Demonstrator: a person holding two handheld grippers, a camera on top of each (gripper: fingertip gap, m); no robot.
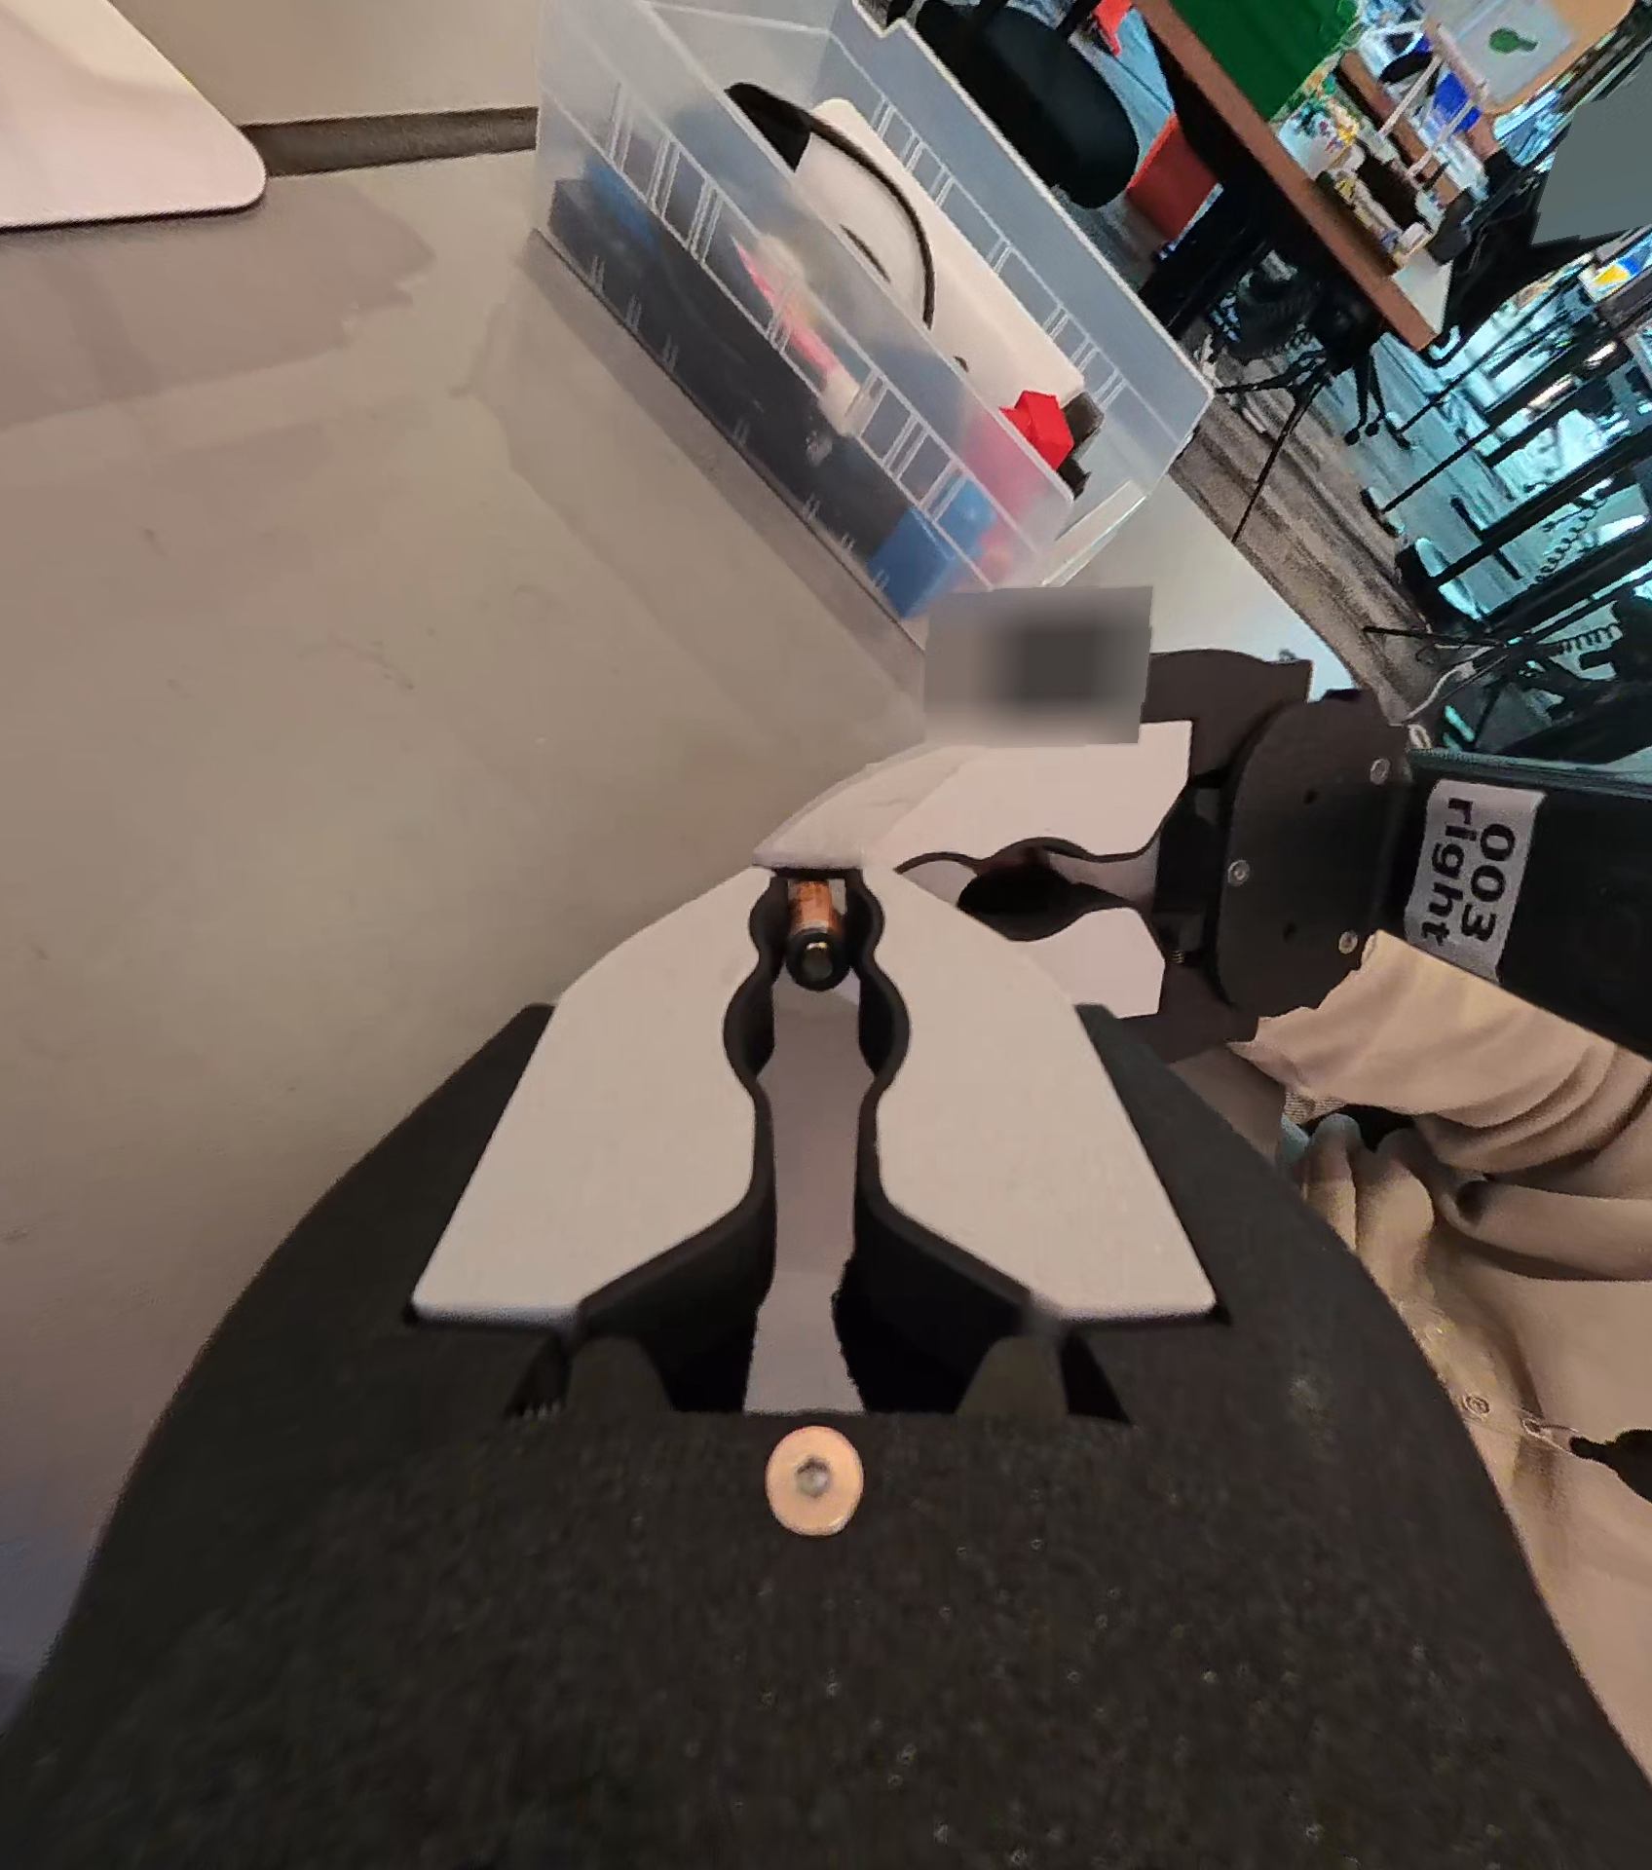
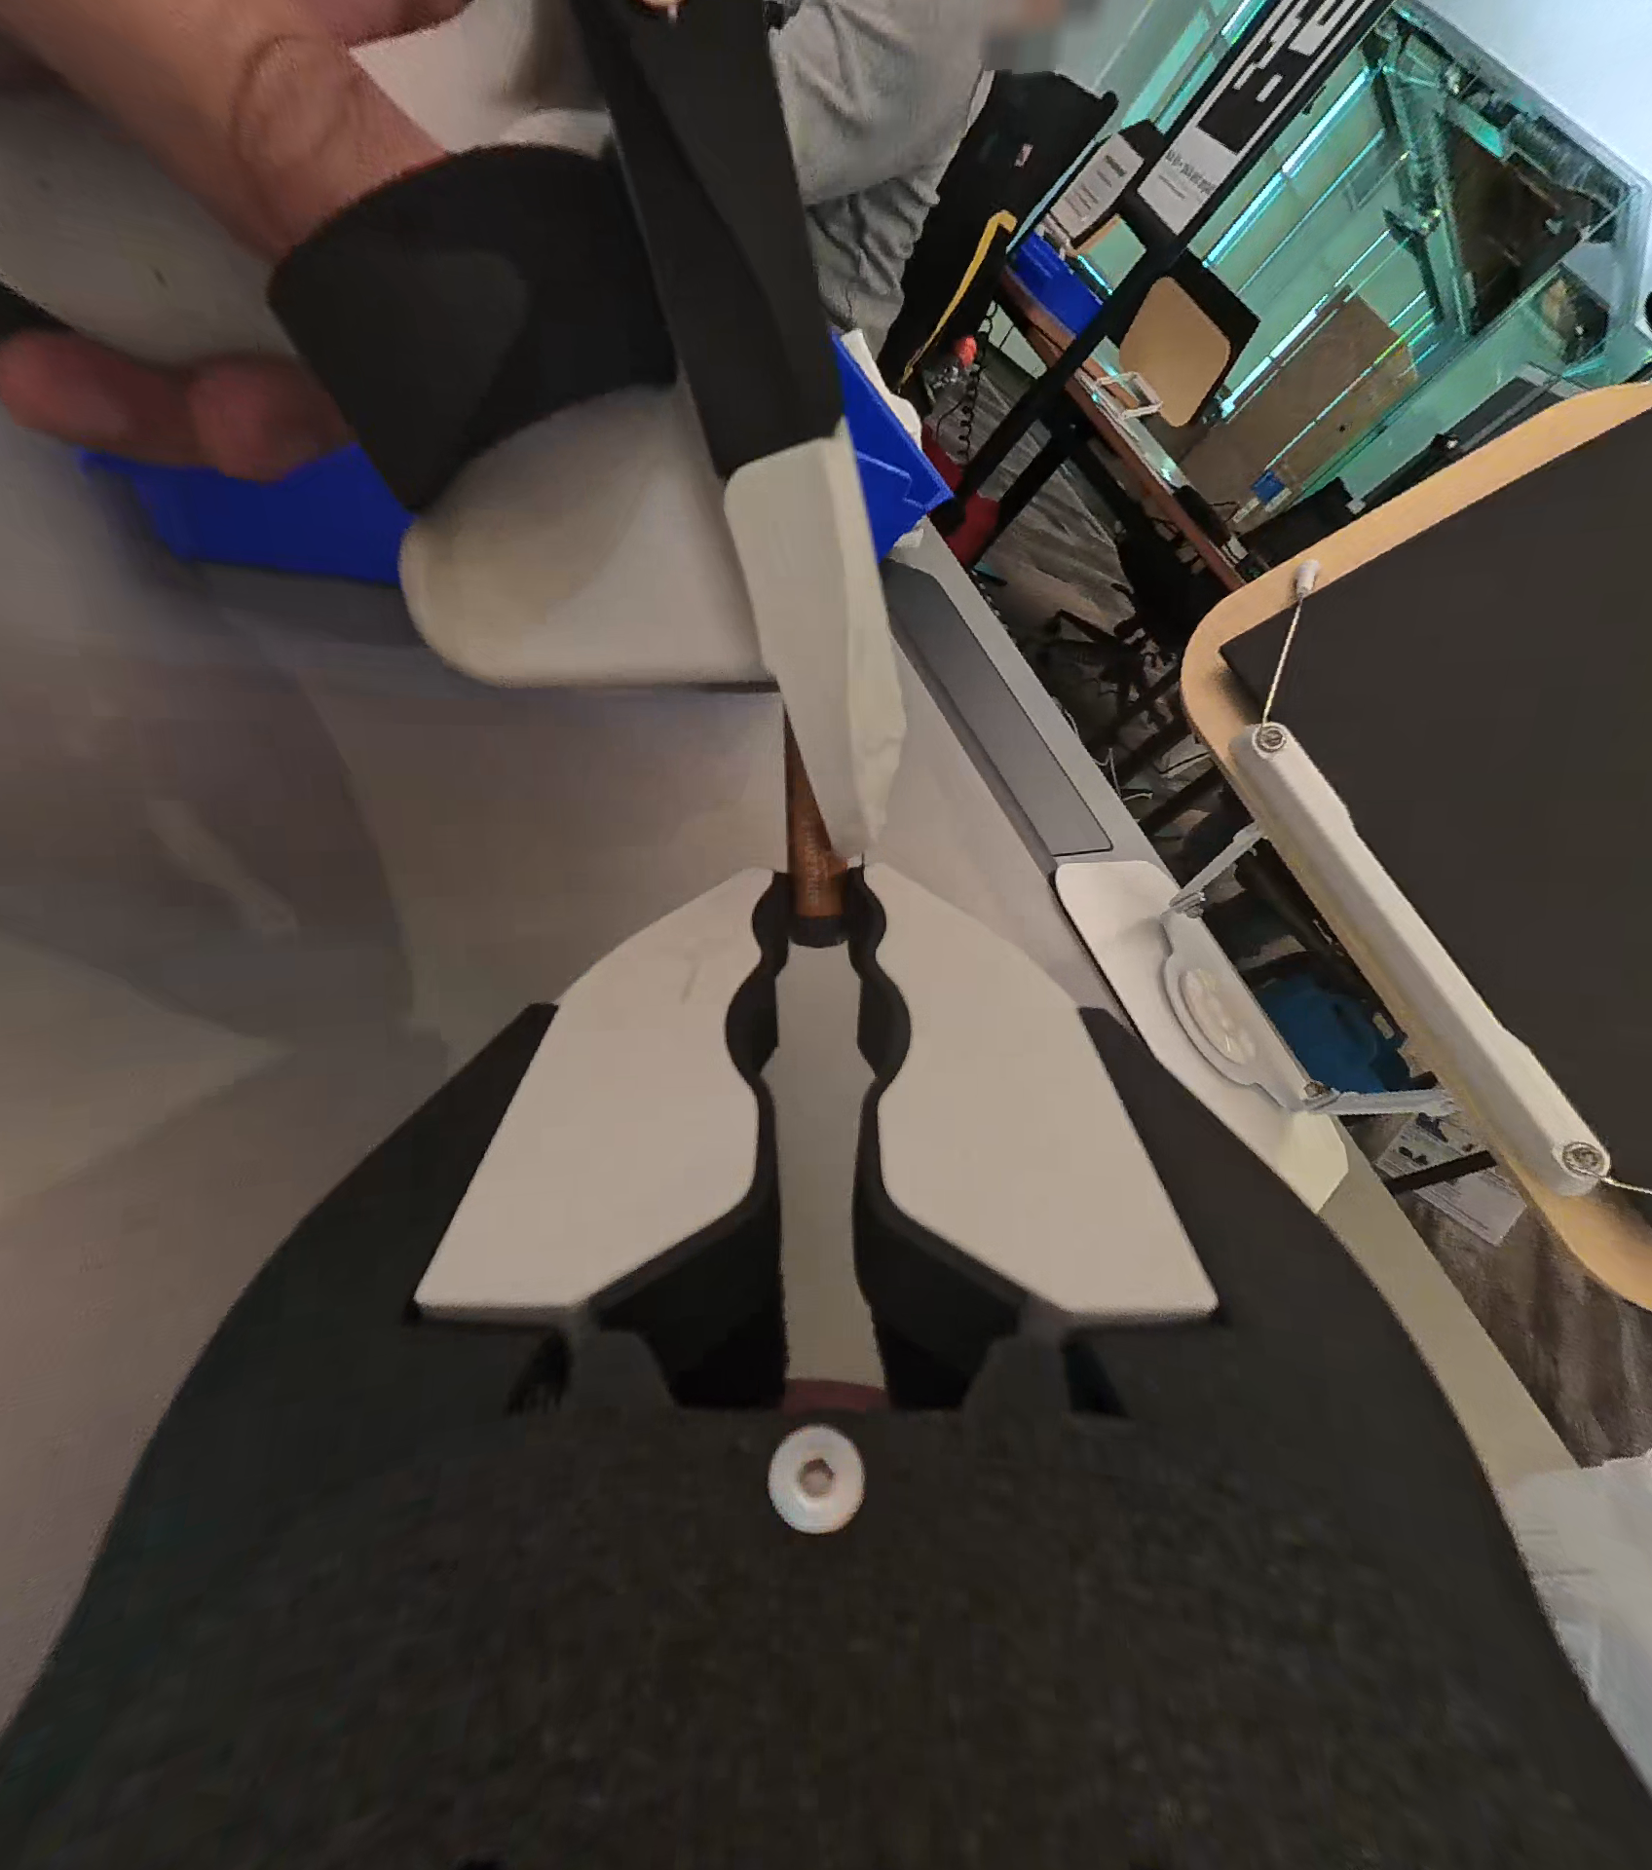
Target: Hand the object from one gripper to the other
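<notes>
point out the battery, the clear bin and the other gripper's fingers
battery (image 1: 814, 936): left wrist view, on its dark end cap between the fingertips.
clear bin (image 1: 1121, 334): left wrist view, on its far see-through wall.
right gripper (image 1: 832, 860): left wrist view, between its pale fingertips, at the battery's far end.

Shared lab or maker workshop. Smooth grey worktable in foreground. Clear plastic storage bin at 12 o'clock, packed with mixed small parts. Long wooden workbenches on black metal frames, cluttered, at 1 o'clock. Glass-walled enclosure at 1 o'clock in right wrist view. Blue plastic parts bin on table.
</notes>
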